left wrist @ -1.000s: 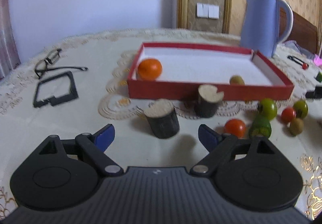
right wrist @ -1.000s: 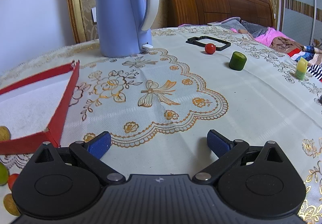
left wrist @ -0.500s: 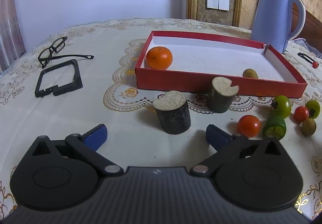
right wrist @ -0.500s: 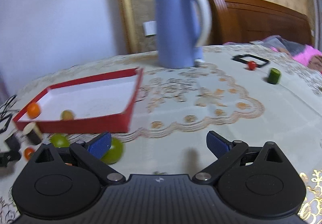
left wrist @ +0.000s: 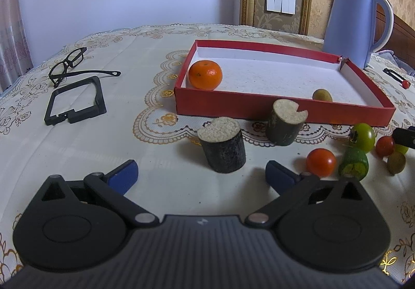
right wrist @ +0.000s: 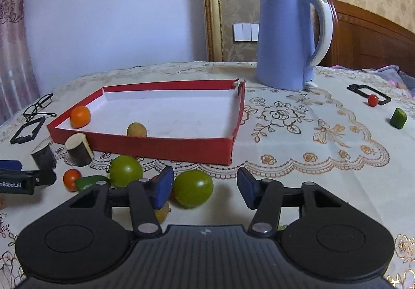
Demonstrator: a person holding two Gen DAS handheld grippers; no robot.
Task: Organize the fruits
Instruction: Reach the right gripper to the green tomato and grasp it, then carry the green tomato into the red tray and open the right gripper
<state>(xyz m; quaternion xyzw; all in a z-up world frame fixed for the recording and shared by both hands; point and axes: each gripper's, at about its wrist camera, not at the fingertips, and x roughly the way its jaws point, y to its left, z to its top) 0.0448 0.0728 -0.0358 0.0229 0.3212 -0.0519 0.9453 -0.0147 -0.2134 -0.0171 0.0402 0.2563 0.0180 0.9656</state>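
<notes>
A red tray [left wrist: 285, 110] [right wrist: 166, 151] holds an orange [left wrist: 205, 74] [right wrist: 80, 116] and a small brown-green fruit [left wrist: 322, 95] [right wrist: 136, 129]. In front of it lie two dark cut stubs [left wrist: 223, 147] [left wrist: 286, 121], a red tomato [left wrist: 320, 161] [right wrist: 71, 178], green tomatoes [left wrist: 363, 136] [right wrist: 126, 171] and a cucumber piece [left wrist: 354, 164]. My left gripper [left wrist: 201, 175] is open just before the near stub. My right gripper [right wrist: 205, 186] is open, with a green tomato [right wrist: 193, 188] between its fingers, nearer the left one.
A blue kettle [right wrist: 293, 40] [left wrist: 358, 27] stands behind the tray. Glasses [left wrist: 70, 64] and a black frame [left wrist: 75, 101] lie at the left. At the far right lie a cherry tomato [right wrist: 373, 100], a black frame [right wrist: 368, 90] and a cucumber piece [right wrist: 398, 118].
My right gripper has swung left from the bare cloth to the fruits in front of the tray, and its fingers now flank a green tomato. My left gripper has drawn back slightly.
</notes>
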